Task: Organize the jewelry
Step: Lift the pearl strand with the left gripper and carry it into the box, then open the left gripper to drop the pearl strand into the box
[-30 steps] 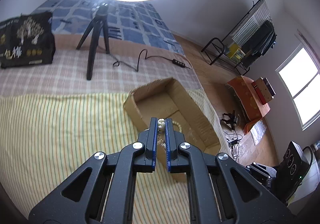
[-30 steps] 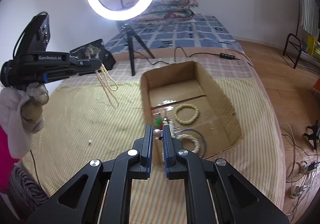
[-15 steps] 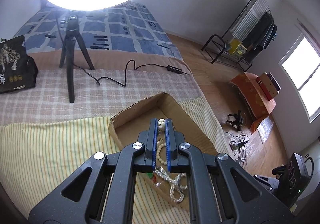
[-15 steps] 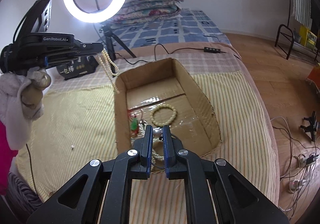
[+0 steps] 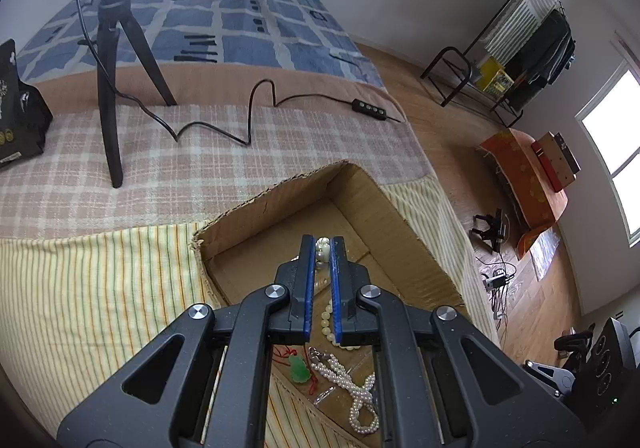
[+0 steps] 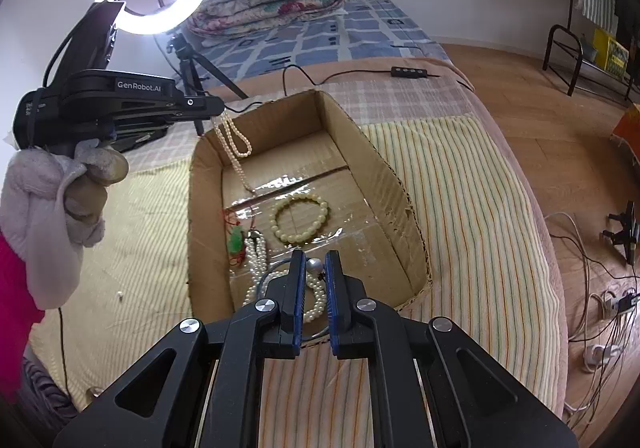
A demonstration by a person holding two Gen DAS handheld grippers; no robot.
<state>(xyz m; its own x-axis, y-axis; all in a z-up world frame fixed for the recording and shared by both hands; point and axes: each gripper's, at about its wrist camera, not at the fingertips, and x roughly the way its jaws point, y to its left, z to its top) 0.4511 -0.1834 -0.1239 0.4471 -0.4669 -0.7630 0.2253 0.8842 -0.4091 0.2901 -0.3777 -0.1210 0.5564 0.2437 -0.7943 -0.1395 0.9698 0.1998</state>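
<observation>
Pearls (image 6: 236, 140) are dangling straight down from the left gripper (image 6: 216, 106), which is pinching them shut over the cardboard box's (image 6: 384, 168) far-left corner, while the right gripper (image 6: 313, 268) is clamping a grey bead (image 6: 313, 265) above the near end.

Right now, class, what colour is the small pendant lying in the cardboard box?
Green, on a red cord: the pendant shows best in the right wrist view, inside the cardboard box.
</observation>
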